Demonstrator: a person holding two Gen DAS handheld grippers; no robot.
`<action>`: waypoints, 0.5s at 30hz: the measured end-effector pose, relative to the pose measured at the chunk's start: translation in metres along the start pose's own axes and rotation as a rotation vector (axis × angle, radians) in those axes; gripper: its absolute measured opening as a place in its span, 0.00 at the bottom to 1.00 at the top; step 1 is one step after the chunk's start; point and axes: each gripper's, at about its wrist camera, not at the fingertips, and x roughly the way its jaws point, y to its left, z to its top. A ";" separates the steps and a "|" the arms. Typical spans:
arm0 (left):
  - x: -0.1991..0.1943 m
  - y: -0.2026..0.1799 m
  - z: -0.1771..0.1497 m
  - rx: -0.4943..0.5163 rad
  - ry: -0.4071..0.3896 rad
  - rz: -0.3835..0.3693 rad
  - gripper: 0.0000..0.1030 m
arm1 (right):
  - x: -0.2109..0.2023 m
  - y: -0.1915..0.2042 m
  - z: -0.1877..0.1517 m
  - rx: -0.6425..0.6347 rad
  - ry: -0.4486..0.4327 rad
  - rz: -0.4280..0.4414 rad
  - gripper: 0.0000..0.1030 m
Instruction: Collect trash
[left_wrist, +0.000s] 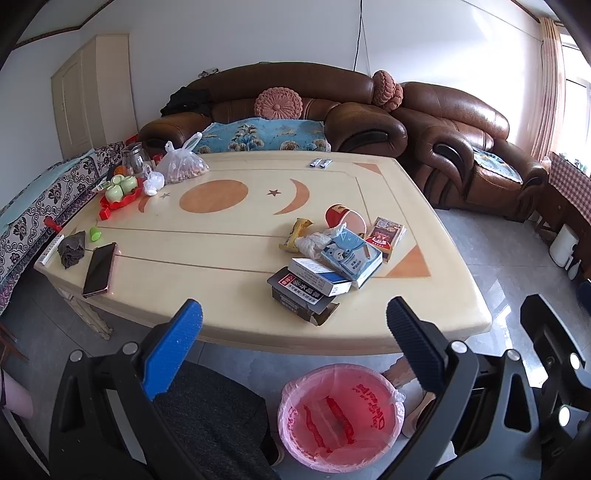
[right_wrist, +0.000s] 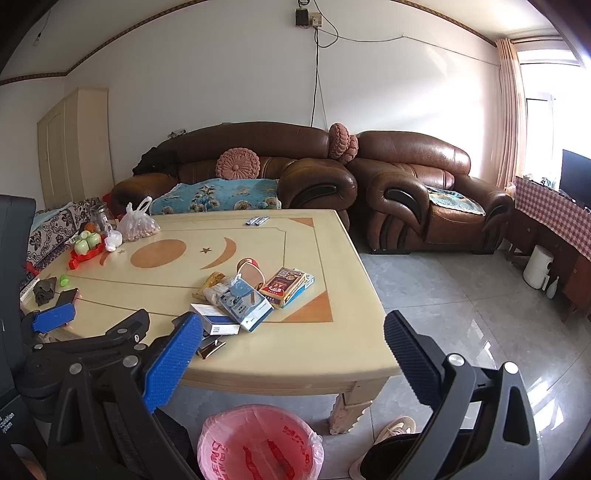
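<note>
1. Jaws first: the left gripper (left_wrist: 293, 325) stands spread wide with nothing between its blue pad and black ribbed pad, hanging above the near table edge. The right gripper (right_wrist: 293, 334) is just as wide and just as bare.
2. Far left of the table (left_wrist: 221, 325), a dark crumpled rag (left_wrist: 72, 249) and a glossy phone (left_wrist: 99, 269) lie near the edge; the print on the white strip beside the rag is too small to read.
3. Further back on the left, pale green cups (left_wrist: 123, 186) sit on a red tray, with a knotted clear bag (left_wrist: 183, 166) of brownish lumps behind; what the lumps are I cannot tell.
4. Centre right, the trash pile (left_wrist: 328, 258): flat cardboard boxes stacked overlapping, a crinkled yellow wrapper, a wad of clear plastic, and a red paper cup on its side. The lowest dark box is partly covered by those above.
5. In the right wrist view, the blue finger hides the near corner of that pile.
6. Below the table edge, on the floor, a round bin (left_wrist: 340, 417) lined with thin pink plastic; its near rim is cut off by the gripper body.
7. A pale shoe (right_wrist: 395, 428) shows beside the table leg, partly hidden.
</note>
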 end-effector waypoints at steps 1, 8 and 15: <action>0.000 0.000 0.000 0.001 -0.001 0.002 0.95 | 0.000 0.005 -0.001 -0.004 -0.001 -0.005 0.93; 0.004 -0.001 -0.001 0.000 0.006 0.004 0.95 | 0.000 0.007 -0.002 -0.007 0.001 -0.005 0.93; 0.004 0.000 -0.001 0.000 0.006 0.004 0.95 | 0.000 0.006 0.000 -0.007 0.001 -0.005 0.93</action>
